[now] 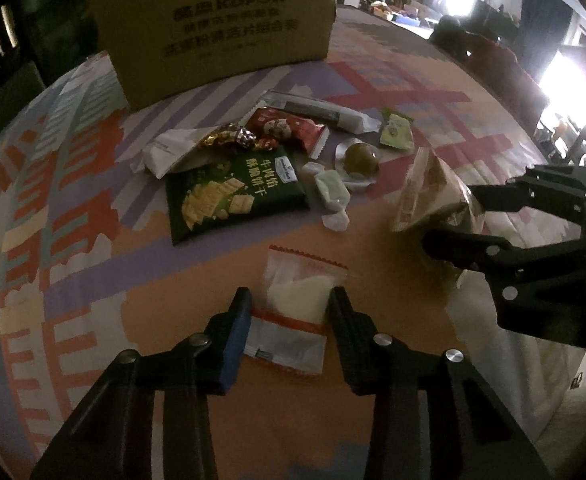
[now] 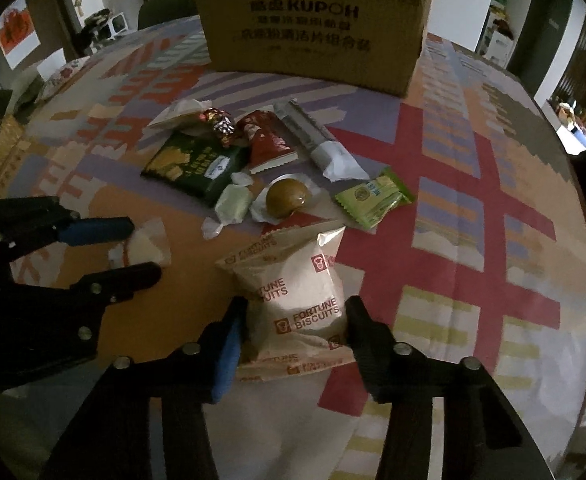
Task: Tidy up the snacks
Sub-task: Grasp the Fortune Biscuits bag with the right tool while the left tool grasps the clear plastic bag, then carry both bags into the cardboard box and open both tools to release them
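**A:** Left wrist view: the left tool [image 1: 289, 304] points steeply down with a small clear packet [image 1: 299, 304] lying flat between its jaws. The packet's long axis runs straight ahead, along the fingers, so both pads flank its long edges. They look to be touching those edges, the jaws narrowed onto it.

**B:** And the right tool [image 2: 293, 320]?

**A:** Same arrangement. The Fortune Biscuits bag [image 2: 293, 300] stands puffed between its jaws, pads against both sides, so I judge it gripped too. Each tool has its own snack; neither needs to cross over.

**B:** Where does everything go?

**A:** Probably the cardboard box [image 2: 313, 28], straight ahead of both tools, beyond the snack pile. Its top is out of frame, so I cannot tell what it holds.

**B:** What lies between?

**A:** A green cracker bag [image 1: 229, 196], a red packet [image 1: 289, 128], foil candies [image 1: 241, 138], a brown ball [image 2: 287, 198] in its wrapper and a light green sachet [image 2: 375, 196], all loose on the patterned worktop [image 2: 473, 240].
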Available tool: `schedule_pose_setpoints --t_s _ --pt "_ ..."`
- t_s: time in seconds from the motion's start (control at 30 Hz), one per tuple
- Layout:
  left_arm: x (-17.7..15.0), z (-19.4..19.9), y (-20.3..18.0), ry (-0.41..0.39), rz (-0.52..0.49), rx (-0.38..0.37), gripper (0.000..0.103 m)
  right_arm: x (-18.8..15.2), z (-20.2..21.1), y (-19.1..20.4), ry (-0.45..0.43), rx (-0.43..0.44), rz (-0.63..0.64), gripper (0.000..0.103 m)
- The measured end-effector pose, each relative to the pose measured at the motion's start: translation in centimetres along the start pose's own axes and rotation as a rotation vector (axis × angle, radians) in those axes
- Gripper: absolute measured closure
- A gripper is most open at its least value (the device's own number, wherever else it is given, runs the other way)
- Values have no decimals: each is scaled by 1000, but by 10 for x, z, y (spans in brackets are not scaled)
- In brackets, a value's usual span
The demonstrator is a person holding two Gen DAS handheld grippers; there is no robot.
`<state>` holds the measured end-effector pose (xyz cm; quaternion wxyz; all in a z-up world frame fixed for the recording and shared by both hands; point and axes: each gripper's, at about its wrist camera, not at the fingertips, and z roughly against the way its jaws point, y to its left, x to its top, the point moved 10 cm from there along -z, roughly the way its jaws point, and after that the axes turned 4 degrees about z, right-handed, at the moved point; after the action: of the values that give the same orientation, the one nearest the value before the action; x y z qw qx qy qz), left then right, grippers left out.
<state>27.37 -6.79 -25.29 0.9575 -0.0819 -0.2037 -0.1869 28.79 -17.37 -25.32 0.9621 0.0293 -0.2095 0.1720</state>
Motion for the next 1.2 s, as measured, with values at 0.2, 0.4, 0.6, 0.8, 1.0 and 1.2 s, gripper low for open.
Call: schedule_pose_setpoints --t_s 0.2,0.4,0.6,0.8,1.0,1.2 --pt "2 13 -2 -26 40 -9 66 0 10 3 -13 14 -26 59" --pt "11 36 0 -74 76 -12 66 7 24 7 -44 17 -38 59" --pt "23 62 3 -137 93 -2 66 19 44 10 -93 16 -53 59" --pt "35 90 6 -206 91 12 66 31 68 11 -151 4 -66 59" --pt "53 120 8 -282 73 40 66 48 96 13 -221 -14 -58 59" --pt "77 152 5 -378 45 50 66 70 127 8 -303 -39 -55 59"
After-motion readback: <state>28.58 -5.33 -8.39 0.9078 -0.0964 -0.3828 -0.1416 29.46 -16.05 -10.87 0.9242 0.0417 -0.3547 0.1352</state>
